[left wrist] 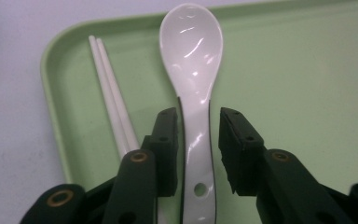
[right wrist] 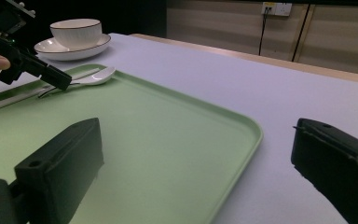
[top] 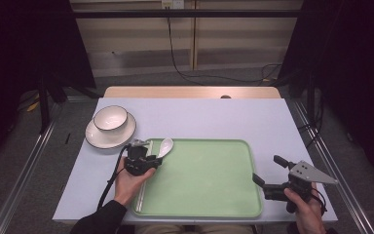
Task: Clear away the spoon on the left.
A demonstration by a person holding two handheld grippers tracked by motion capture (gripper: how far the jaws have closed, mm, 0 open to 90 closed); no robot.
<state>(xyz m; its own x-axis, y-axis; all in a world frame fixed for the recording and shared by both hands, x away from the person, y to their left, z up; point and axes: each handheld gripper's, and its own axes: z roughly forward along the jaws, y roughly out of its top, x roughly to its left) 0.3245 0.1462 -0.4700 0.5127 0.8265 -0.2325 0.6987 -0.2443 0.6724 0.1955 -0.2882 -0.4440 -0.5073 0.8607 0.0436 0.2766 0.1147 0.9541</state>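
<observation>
A glossy white ceramic soup spoon lies flat in the far left corner of a matte pale-green plastic tray with rounded corners and a low raised rim; its deep oval bowl points away from the person, and its slim handle, dark along the edges and pierced by a small round hole, runs back between the jaws of the left gripper. Those blocky black jaws stand partly open on either side of the handle, a narrow gap on each side, so the pads do not press on it. Just left of the spoon a pair of thin, smooth white chopsticks lies along the tray's left edge. The right gripper hovers at the tray's right rim, jaws spread wide with nothing between them. Off the tray's far left corner, a round white bowl with a dark rim sits on a matching saucer on the smooth pale-lilac tabletop; whether the saucer touches the tray is hard to judge.
</observation>
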